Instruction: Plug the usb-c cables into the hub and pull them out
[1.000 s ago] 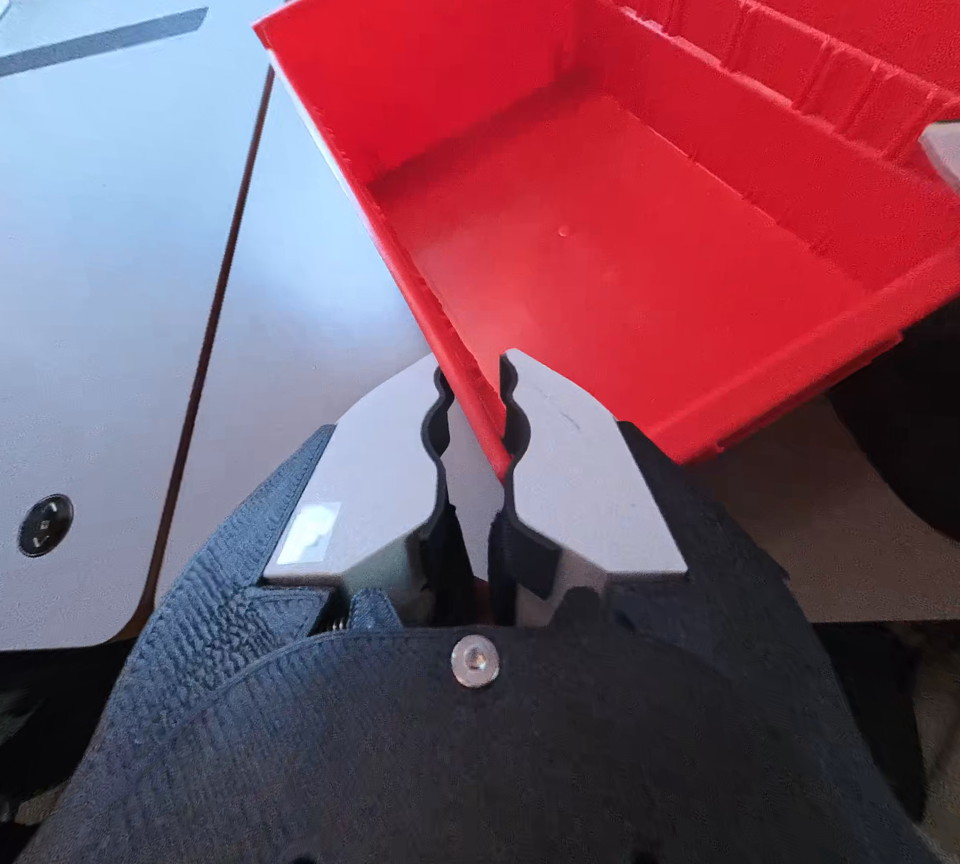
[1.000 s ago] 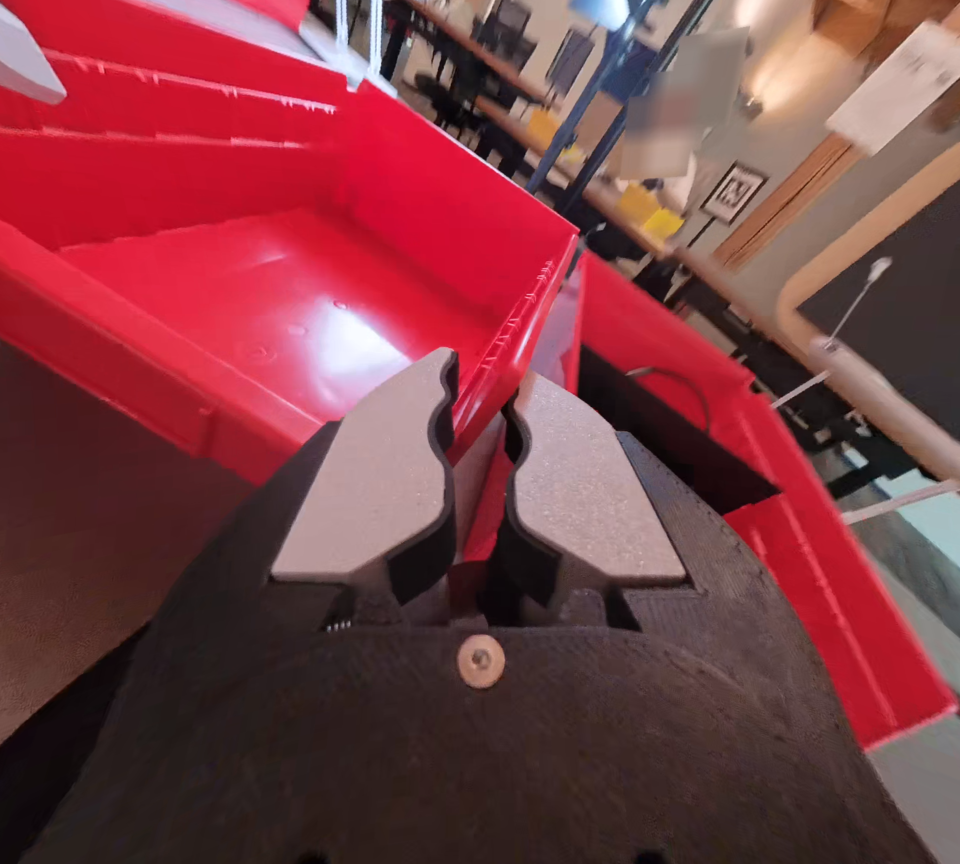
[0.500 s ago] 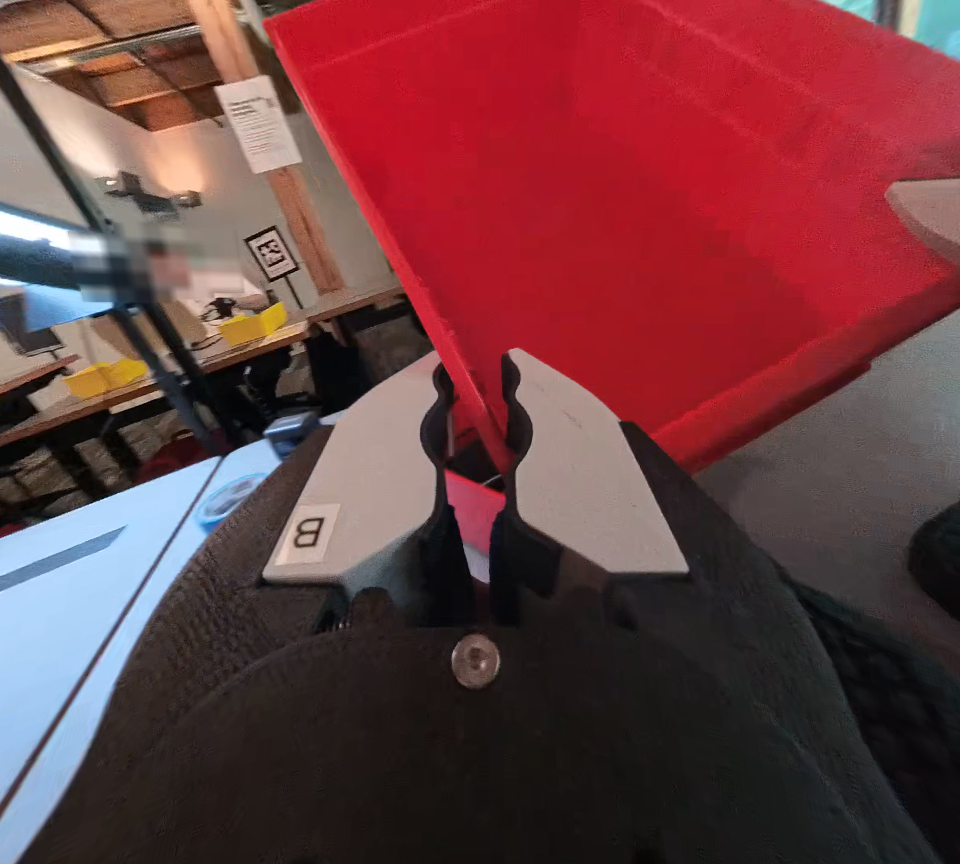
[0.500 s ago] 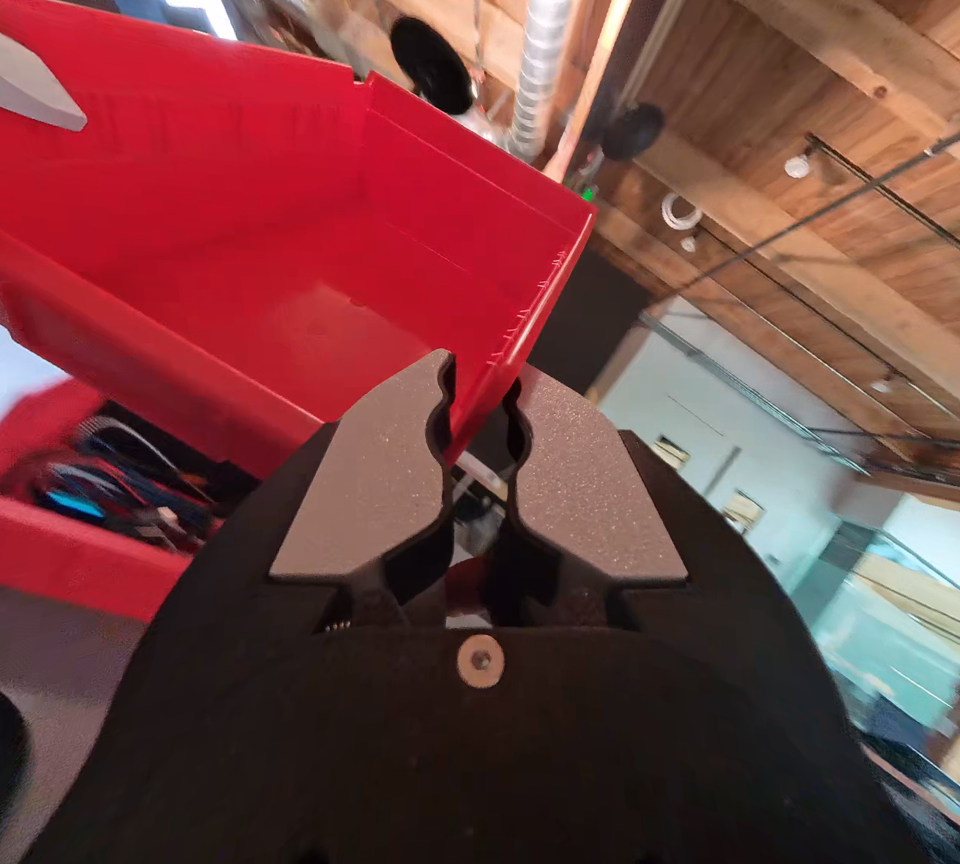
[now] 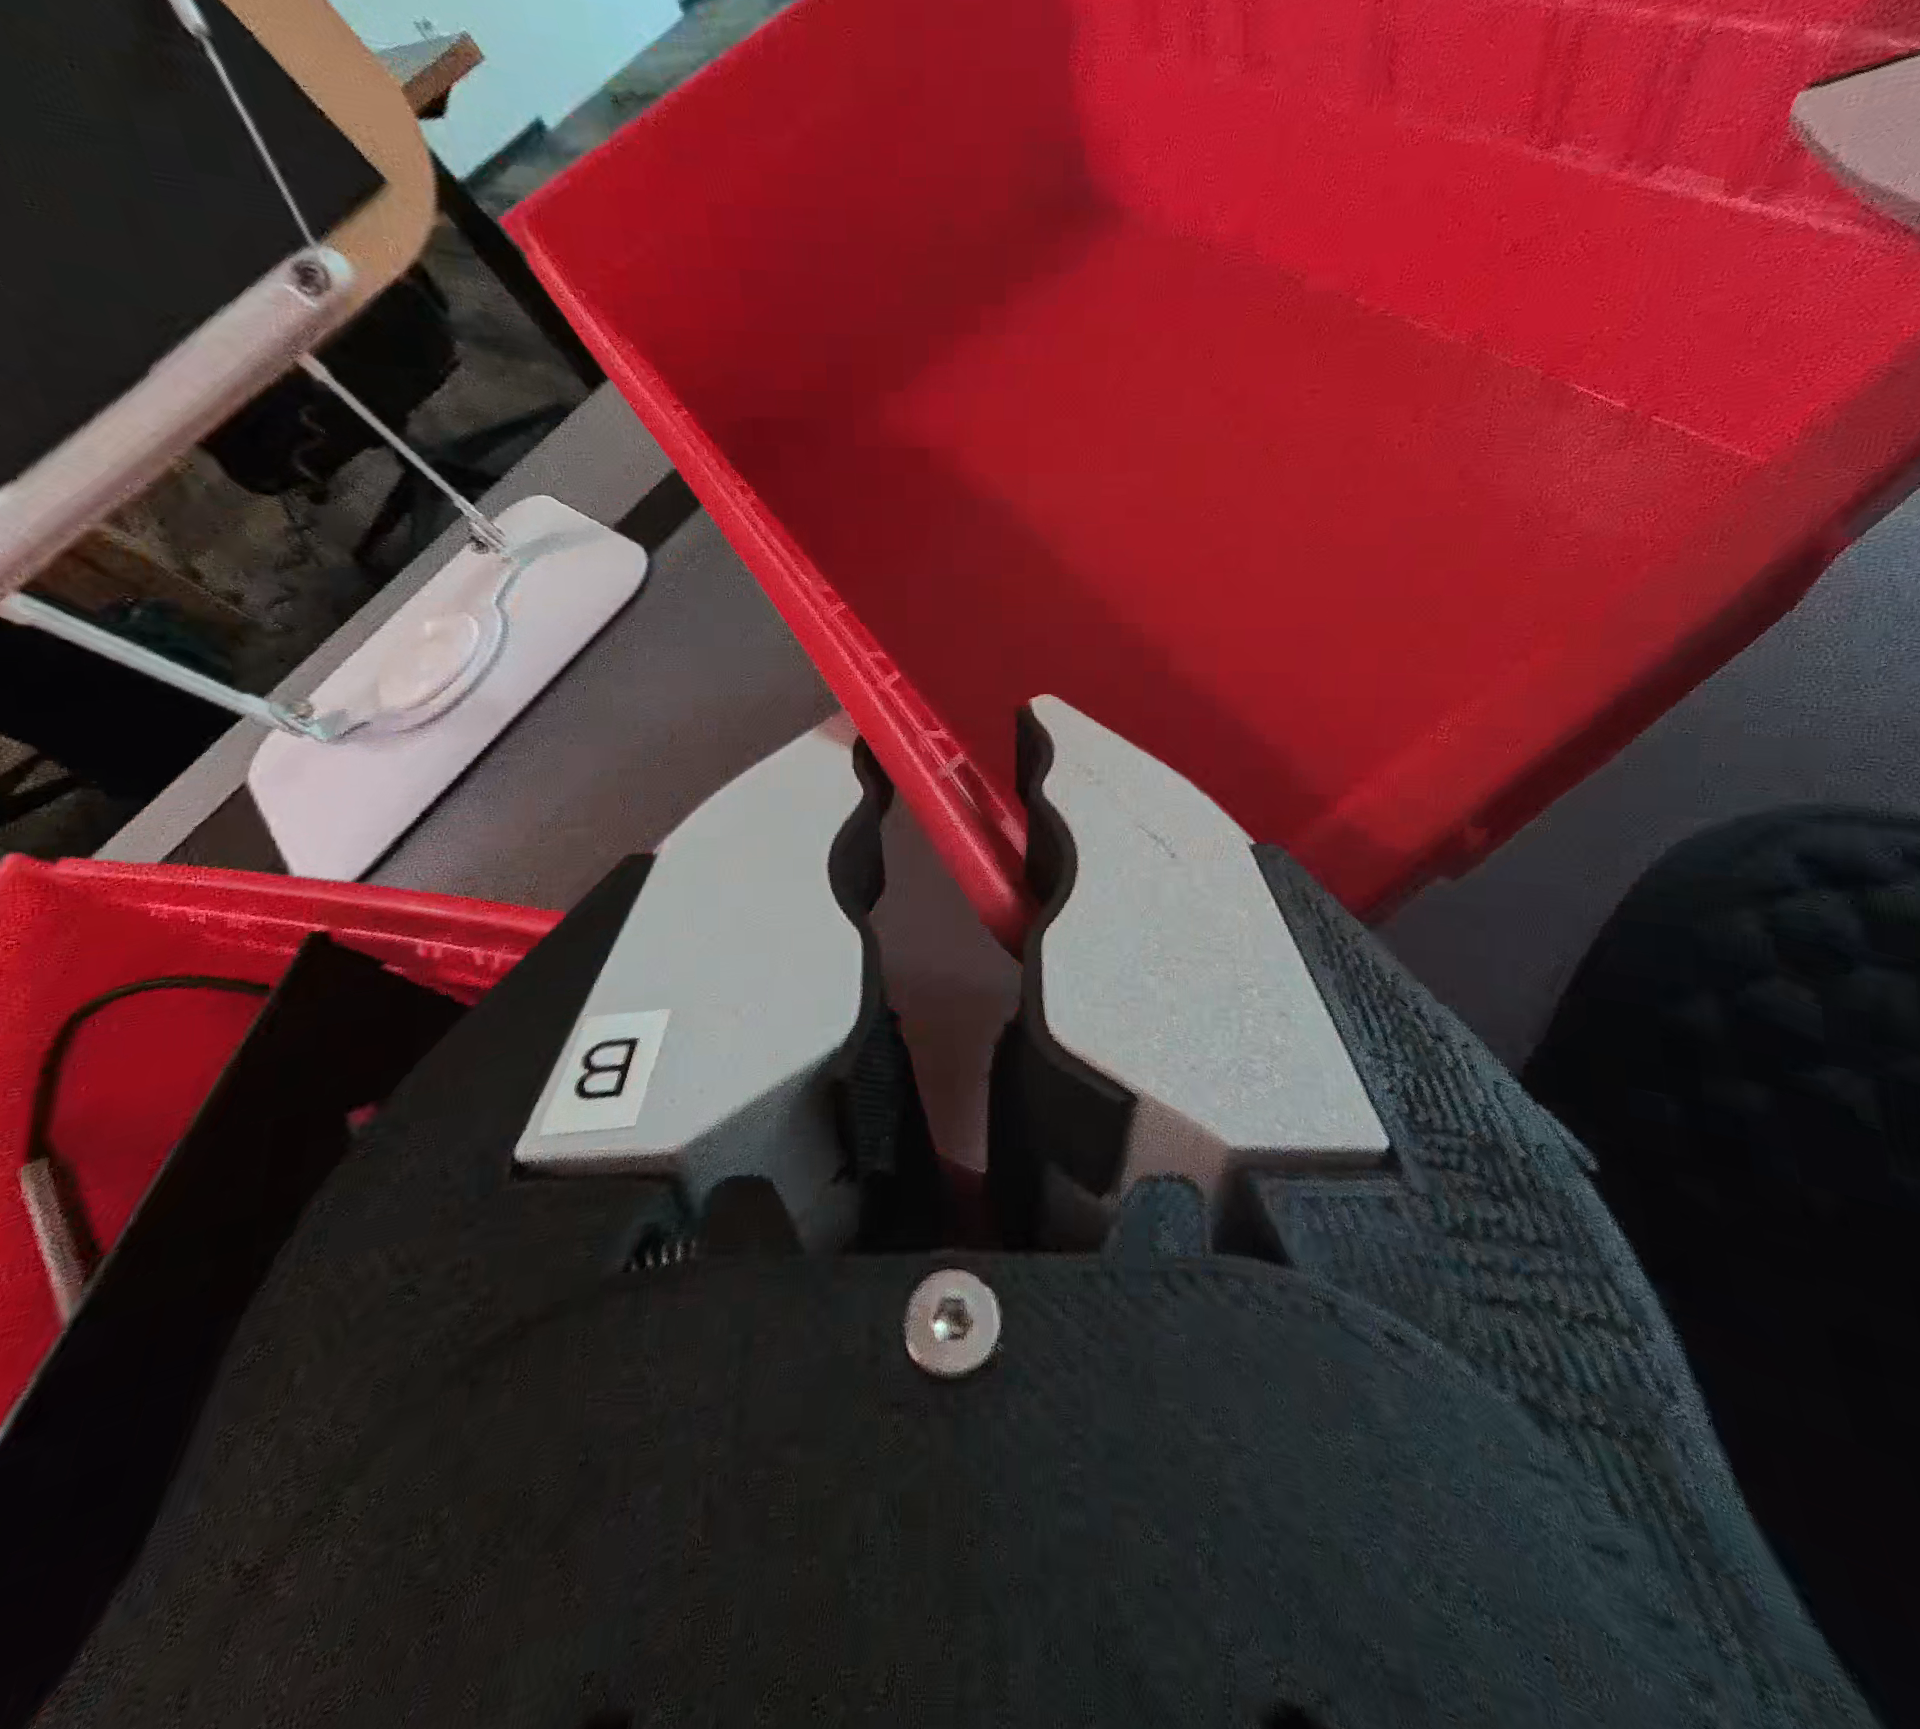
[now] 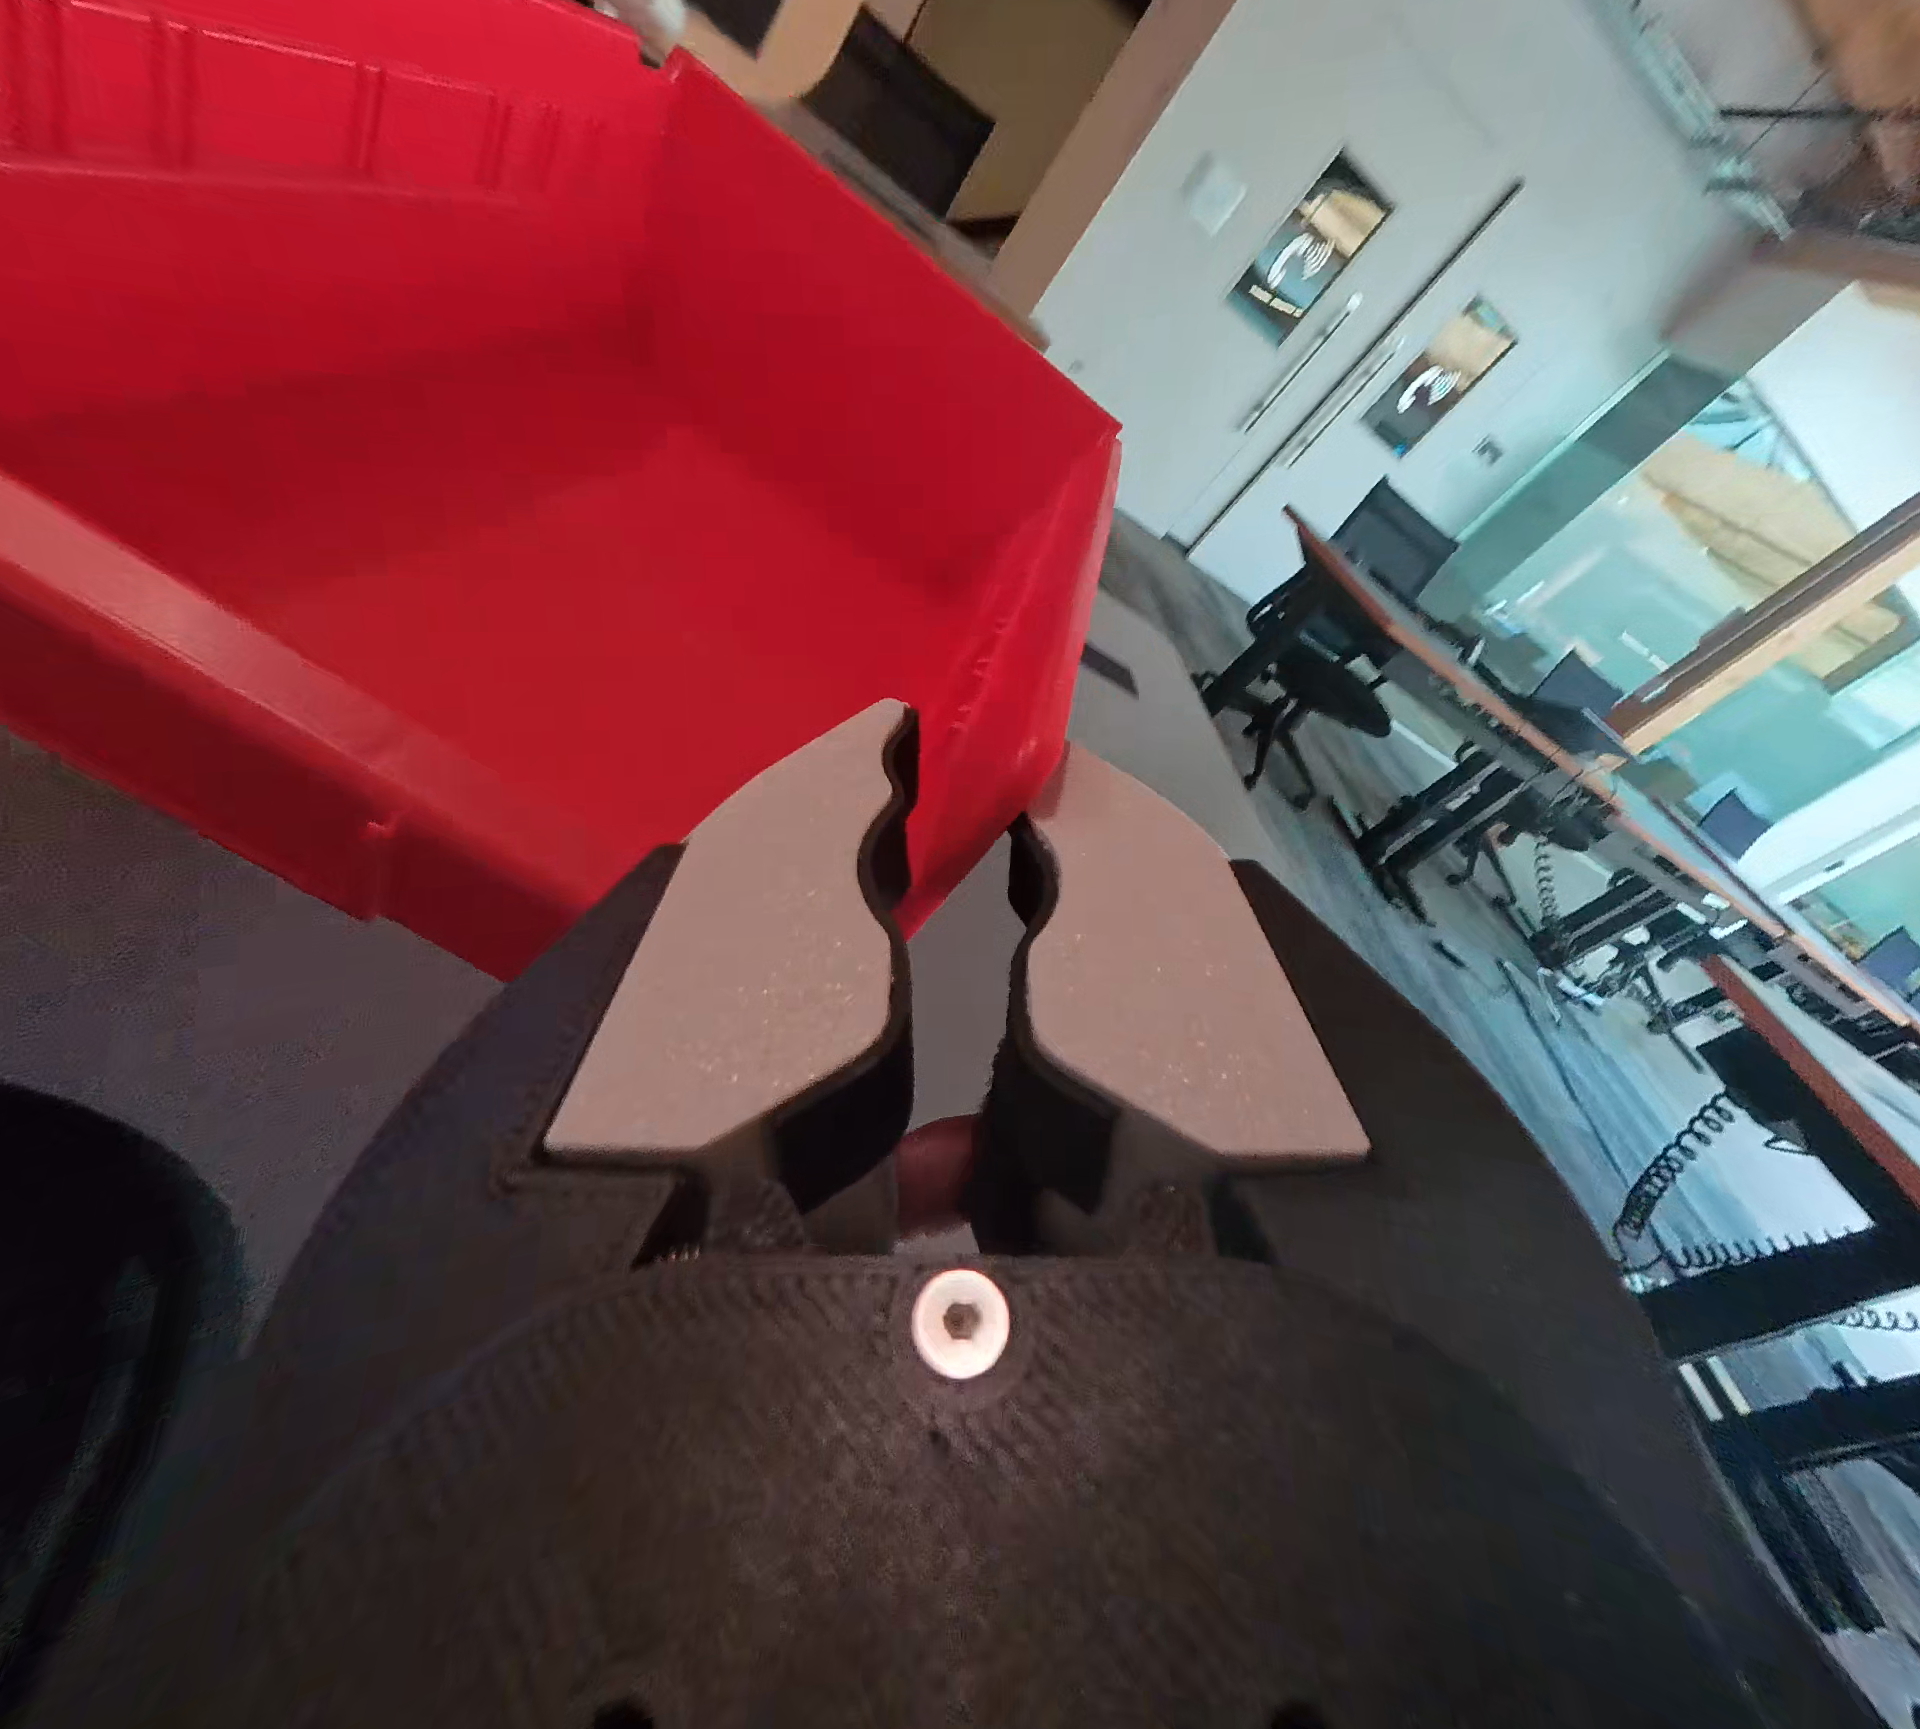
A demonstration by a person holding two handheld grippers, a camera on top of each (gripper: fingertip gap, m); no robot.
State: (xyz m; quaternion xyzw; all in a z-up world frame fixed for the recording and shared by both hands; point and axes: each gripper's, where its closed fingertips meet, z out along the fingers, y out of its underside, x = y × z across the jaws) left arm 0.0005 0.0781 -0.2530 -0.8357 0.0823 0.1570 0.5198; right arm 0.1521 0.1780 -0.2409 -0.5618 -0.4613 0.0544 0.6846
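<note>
- Between the two grippers hangs an empty red bin (image 5: pixel 1299 453), tilted, its open top turned toward both cameras; nothing lies inside it, so far as either view shows.
- Off to the left, low down, sits a second red bin (image 5: pixel 156 931) with a black divider (image 5: pixel 208 1160) standing in it; a thin dark cable (image 5: pixel 114 1004) loops there, with a small metal-ended piece (image 5: pixel 42 1212) beside it; I would guess these are the task's cables, though I cannot tell for sure, and no hub shows in either view.
- Behind that, on the grey table (image 5: pixel 644 744), rests a white base plate (image 5: pixel 457 671) with a clear stand on it.
- The left gripper (image 5: pixel 951 832) is clenched on the bin's left side wall, the rim running up and away between its jaws.
- The right gripper (image 6: pixel 961 806) grips the opposite side wall the same way, near the front corner.
- What matters next, to my eye: the cable bin lies left of and below the left gripper, so that hand is the nearer one; both must let go of the empty bin first.
</note>
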